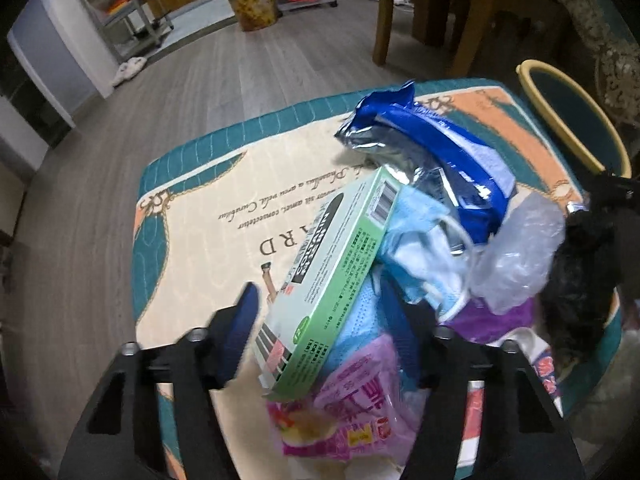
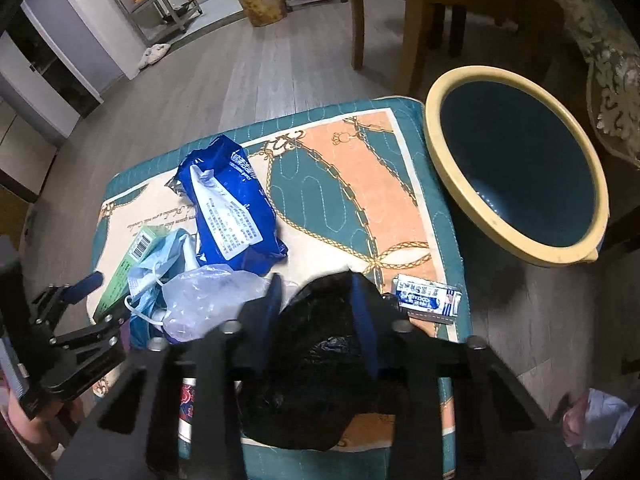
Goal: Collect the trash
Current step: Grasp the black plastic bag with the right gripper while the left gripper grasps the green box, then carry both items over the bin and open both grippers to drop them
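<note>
My trash lies heaped on a quilted teal, cream and peach mat [image 2: 352, 184] on the grey wood-plank floor [image 1: 240, 64]. The mat's far peach half is bare; bare floor runs beyond its far edge to a wooden chair [image 1: 432, 12] and a patterned waste bin [image 1: 252, 4] stuffed with white rubbish.

Just off the mat's right corner a yellow-rimmed, dark teal bin [image 2: 516, 164] lies tilted, its mouth towards me; I see nothing inside.

My right gripper [image 2: 320, 292] is clamped on a crumpled black plastic bag [image 2: 316, 360] at the near edge. My left gripper [image 1: 320, 300] stands half apart around a green cardboard box [image 1: 332, 280]; I cannot tell whether the pads touch it. The box rests on blue face masks [image 1: 416, 240], beside a blue foil packet [image 1: 440, 152] and a clear plastic bag [image 1: 516, 248].
</note>
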`<state>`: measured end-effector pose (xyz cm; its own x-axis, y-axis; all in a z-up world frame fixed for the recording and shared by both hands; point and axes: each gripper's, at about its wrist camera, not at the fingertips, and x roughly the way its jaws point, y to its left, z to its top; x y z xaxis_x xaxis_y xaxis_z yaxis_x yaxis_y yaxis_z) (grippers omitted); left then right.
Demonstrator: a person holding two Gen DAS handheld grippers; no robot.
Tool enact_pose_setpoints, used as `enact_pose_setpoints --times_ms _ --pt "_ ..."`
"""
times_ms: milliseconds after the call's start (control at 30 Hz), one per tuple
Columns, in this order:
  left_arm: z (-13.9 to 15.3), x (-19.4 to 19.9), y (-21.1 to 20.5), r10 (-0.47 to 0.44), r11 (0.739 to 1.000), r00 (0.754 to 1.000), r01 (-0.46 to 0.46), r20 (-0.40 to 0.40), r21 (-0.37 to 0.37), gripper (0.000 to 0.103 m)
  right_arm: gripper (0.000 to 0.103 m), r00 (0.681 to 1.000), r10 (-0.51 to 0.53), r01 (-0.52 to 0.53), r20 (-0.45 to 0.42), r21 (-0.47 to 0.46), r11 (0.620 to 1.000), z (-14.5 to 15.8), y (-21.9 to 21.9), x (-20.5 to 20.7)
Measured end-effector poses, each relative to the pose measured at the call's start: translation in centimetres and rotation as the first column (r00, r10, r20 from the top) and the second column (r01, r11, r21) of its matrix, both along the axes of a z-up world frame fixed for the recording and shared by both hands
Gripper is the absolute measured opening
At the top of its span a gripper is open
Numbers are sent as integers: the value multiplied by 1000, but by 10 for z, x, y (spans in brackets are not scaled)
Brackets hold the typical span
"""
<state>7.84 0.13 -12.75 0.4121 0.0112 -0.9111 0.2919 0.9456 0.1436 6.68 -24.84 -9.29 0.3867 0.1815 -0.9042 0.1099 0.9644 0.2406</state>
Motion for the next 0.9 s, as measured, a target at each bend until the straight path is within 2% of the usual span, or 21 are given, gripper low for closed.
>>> enact_pose_setpoints --times_ms 33,133,300,633,767,900 --pt "-1 0 1 0 1000 1000 0 -4 5 39 12 1000 0 0 9 2 1000 2 -2 -1" --pt "5 -2 2 -6 999 1000 5 19 33 31 8 999 -5 4 41 16 1000 9 -5 -3" --pt "27 -4 19 58 998 996 -57 70 -18 20 6 995 -27 23 93 45 999 25 -14 -9" --pt "88 -9 41 166 972 966 -127 197 -198 19 5 969 -65 39 238 116 993 70 -32 -12" --pt "111 -10 31 150 966 956 -87 253 -244 19 5 954 -86 36 286 176 984 89 -43 -9" --pt "126 -8 7 106 969 947 -30 304 -245 19 5 934 -114 47 339 200 979 109 -62 -5"
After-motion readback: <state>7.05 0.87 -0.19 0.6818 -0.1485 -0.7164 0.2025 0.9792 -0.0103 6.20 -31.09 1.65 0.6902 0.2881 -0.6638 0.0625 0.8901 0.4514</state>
